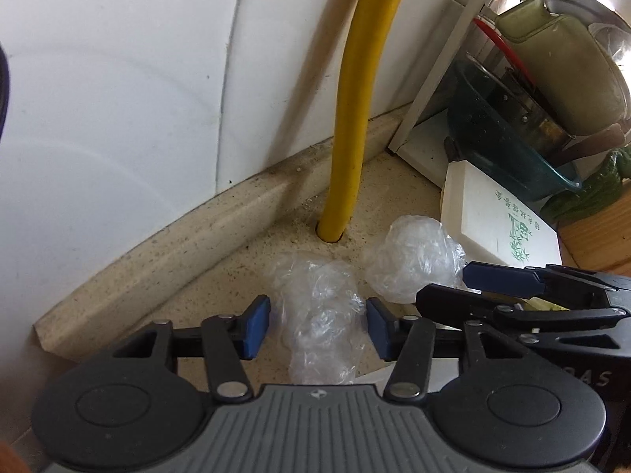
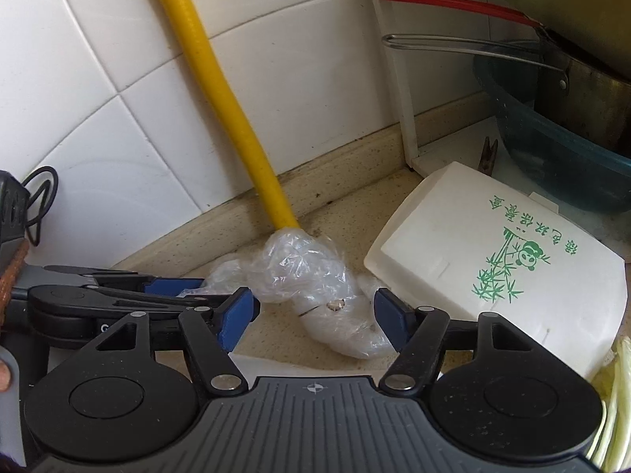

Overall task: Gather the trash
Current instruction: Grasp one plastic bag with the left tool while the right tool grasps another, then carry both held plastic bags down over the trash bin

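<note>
Left wrist view: left gripper (image 1: 318, 325) points down at the speckled countertop (image 1: 221, 276), jaws at a moderate gap with a crumpled clear plastic film (image 1: 315, 311) lying between the blue pads (image 1: 257, 325); pads appear just clear of the film, no squeeze visible. A second wad, the clear plastic bag (image 1: 412, 262), sits just beside the first, near the foot of the yellow hose (image 1: 355, 98) where it enters the counter. Right wrist view: right gripper (image 2: 315, 317) straddles the same clear plastic bag (image 2: 315, 295), jaws fairly wide, pads at either side and not yet pressing as far as can be told; a small brown scrap shows through the plastic. White foam box (image 2: 493, 264) with green panda print lies right of the bag, touching or nearly so; whether it counts as trash cannot be told. Left gripper (image 2: 173, 287) visible at left edge of this view, close alongside. Status, judged: early stage. Nothing lifted, no bin in view. Both wads still on the counter; each gripper is positioned over its own piece. Remaining: close on the plastic, lift, carry to a receptacle, then any other litter.
</note>
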Action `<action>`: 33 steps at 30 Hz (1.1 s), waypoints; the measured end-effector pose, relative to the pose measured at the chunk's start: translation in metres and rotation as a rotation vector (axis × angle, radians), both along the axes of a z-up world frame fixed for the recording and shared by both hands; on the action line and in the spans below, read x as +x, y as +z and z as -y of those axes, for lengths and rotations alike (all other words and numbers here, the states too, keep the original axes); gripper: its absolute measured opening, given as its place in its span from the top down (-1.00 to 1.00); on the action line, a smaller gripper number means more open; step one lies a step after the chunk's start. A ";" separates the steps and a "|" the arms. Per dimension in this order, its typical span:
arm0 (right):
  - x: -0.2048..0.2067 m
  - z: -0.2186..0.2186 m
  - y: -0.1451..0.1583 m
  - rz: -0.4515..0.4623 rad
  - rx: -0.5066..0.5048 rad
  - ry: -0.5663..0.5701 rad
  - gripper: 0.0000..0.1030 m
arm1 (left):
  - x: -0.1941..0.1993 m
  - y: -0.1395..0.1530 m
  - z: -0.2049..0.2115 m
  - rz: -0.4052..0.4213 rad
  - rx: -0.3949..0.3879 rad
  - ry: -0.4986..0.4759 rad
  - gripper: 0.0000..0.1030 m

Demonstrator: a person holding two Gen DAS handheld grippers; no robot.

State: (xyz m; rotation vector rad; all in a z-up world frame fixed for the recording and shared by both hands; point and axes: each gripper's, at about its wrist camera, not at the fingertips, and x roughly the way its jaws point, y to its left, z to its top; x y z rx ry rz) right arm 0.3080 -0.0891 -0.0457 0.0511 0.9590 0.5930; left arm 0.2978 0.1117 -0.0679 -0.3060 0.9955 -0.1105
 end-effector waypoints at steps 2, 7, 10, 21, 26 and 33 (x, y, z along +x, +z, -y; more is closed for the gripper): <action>-0.002 -0.003 0.000 0.014 -0.029 0.006 -0.21 | -0.003 0.000 0.001 -0.002 0.011 -0.004 0.19; -0.014 -0.019 0.001 0.051 -0.109 0.096 0.08 | -0.007 0.001 0.000 0.001 0.051 -0.021 0.24; -0.008 -0.023 -0.004 0.051 -0.123 0.094 0.07 | -0.005 0.002 0.000 -0.001 0.062 -0.016 0.24; 0.006 -0.028 -0.015 0.097 -0.192 0.093 -0.32 | -0.004 -0.001 0.002 0.005 0.108 0.018 0.26; 0.009 -0.026 -0.013 0.085 -0.201 0.073 0.06 | -0.006 0.000 0.006 0.001 0.120 0.003 0.31; 0.007 -0.018 -0.008 0.014 -0.109 0.064 0.12 | -0.012 0.006 0.012 0.010 0.117 -0.017 0.40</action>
